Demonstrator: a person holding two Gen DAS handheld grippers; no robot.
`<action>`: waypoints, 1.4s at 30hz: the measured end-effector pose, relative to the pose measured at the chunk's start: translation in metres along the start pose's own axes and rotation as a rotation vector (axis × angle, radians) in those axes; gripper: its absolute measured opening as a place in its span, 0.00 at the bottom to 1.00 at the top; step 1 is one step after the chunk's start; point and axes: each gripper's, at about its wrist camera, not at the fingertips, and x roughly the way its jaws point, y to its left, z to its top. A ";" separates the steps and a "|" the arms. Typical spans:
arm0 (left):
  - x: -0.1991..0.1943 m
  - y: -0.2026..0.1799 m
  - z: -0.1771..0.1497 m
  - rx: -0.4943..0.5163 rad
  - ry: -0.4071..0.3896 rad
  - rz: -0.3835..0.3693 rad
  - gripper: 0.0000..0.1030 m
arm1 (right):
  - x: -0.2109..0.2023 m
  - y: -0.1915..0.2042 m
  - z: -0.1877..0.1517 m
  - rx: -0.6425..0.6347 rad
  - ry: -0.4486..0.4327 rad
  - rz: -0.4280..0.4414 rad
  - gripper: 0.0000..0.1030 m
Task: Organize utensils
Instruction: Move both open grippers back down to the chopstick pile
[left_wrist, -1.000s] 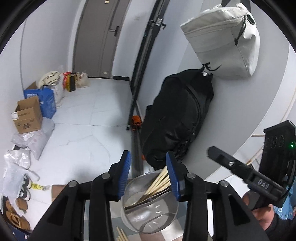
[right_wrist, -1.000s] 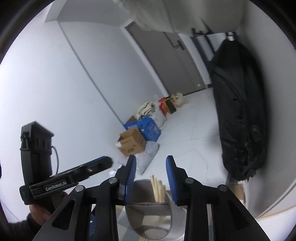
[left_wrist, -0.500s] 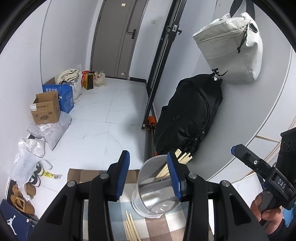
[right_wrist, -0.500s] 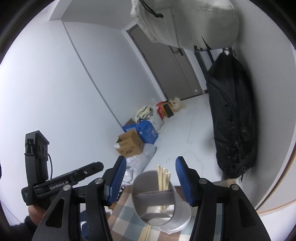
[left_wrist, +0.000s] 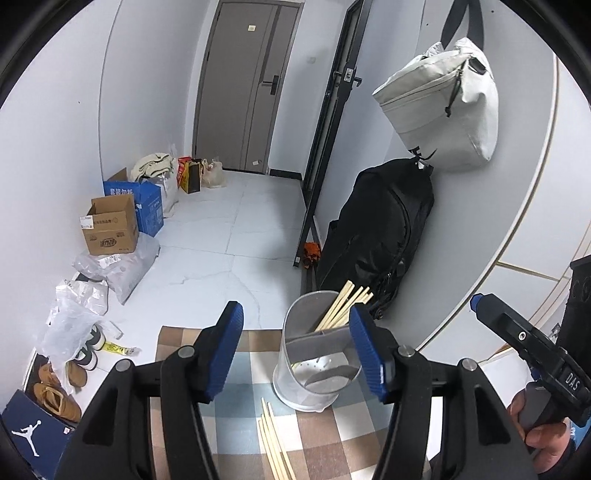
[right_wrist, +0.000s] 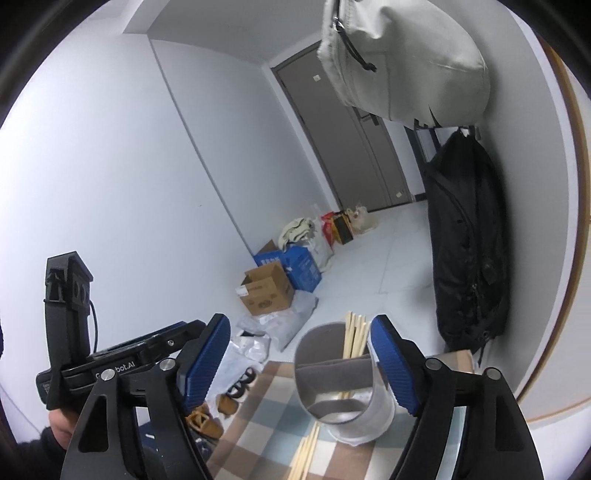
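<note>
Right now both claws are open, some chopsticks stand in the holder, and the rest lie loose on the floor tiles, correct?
Not quite. The loose chopsticks lie on the checkered cloth in front of the holder, not on the floor tiles, as the left wrist view shows. The left claw and right claw are open, and chopsticks do stand in the holder.

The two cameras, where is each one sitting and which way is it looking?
Left wrist view: sits on the left tongs, looking forward over the holder toward the door; the right tongs and the holding hand show at right.
Right wrist view: sits on the right tongs, looking over the holder; the left tongs show at left.
Both share the holder, chopsticks and checkered cloth.
</note>
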 end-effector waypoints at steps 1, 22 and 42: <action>-0.003 0.000 -0.002 0.003 -0.004 0.007 0.60 | -0.003 0.003 -0.002 -0.005 -0.002 0.001 0.79; -0.022 0.001 -0.064 -0.004 -0.041 0.089 0.86 | -0.026 0.029 -0.069 -0.183 -0.022 -0.040 1.00; 0.030 0.043 -0.122 -0.058 0.168 0.142 0.86 | 0.016 0.007 -0.119 -0.173 0.092 -0.096 1.00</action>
